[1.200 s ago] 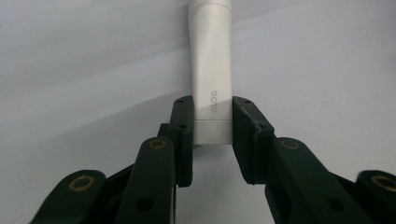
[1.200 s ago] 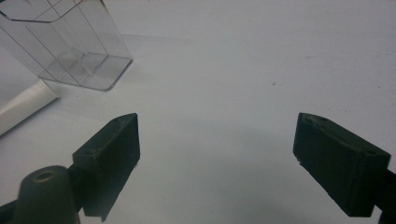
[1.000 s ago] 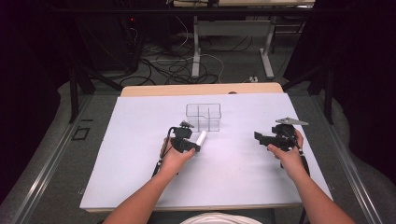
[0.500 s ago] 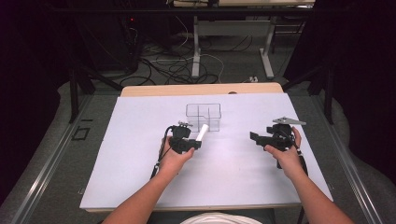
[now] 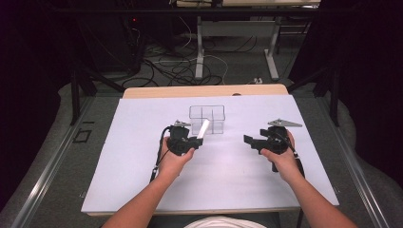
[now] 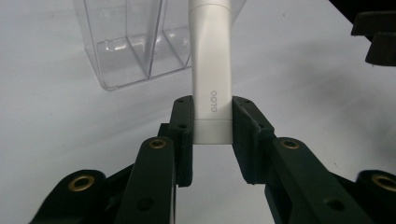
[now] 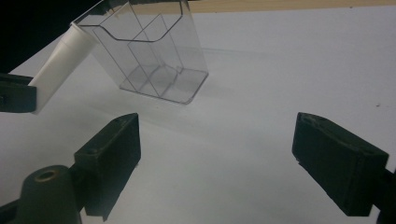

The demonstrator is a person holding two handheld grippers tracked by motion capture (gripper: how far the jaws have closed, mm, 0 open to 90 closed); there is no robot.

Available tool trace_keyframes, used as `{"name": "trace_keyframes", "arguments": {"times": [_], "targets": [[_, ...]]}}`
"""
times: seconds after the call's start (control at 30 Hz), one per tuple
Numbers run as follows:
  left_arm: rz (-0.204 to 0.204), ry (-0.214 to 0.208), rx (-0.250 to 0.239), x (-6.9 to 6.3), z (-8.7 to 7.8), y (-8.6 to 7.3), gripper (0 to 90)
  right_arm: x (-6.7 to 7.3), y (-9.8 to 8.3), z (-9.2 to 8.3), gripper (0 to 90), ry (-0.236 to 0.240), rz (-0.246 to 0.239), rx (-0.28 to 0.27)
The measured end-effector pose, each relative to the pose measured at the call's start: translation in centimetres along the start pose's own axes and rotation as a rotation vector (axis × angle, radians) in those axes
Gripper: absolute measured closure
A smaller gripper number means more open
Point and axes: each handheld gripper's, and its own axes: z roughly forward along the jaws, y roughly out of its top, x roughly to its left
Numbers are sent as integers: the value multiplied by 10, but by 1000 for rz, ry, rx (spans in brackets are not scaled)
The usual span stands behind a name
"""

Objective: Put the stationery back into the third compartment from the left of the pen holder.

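Left gripper point(image 6: 212, 135) clamps tube point(image 6: 211, 70), long axis aimed at bin point(image 5: 207, 118) just beyond, toward worktop's far edge; right gripper point(image 7: 217, 158) wide, empty.

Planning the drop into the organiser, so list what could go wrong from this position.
1. The left gripper pinches the white flat-ended GLOO tube only at its bottom end, so the long free part could swing or slip as it tilts.
2. The clear plastic divided organiser box stands loose on the white table sheet; a nudge from the tube's tip might slide or tip it.
3. The right gripper hangs open away from the box, so nothing steadies it.
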Motion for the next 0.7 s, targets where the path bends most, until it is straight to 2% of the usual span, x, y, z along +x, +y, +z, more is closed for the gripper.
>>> {"name": "trace_keyframes", "arguments": {"times": [0.17, 0.27, 0.43, 0.6, 0.7], "targets": [[-17, -7, -41, 4, -7, 3, 710, 11, 6, 7, 149, 22, 24, 25], [-36, -13, -67, 8, -11, 4, 710, 19, 10, 13, 150, 40, 35, 15], [-61, -26, -108, 14, -17, 5, 710, 32, 20, 25, 154, 87, 57, 2], [-86, -48, -152, 19, -22, 5, 710, 50, 31, 35, 165, 146, 56, 22], [-98, -65, -174, 21, -22, 5, 710, 59, 36, 39, 172, 159, 65, 29]]}}
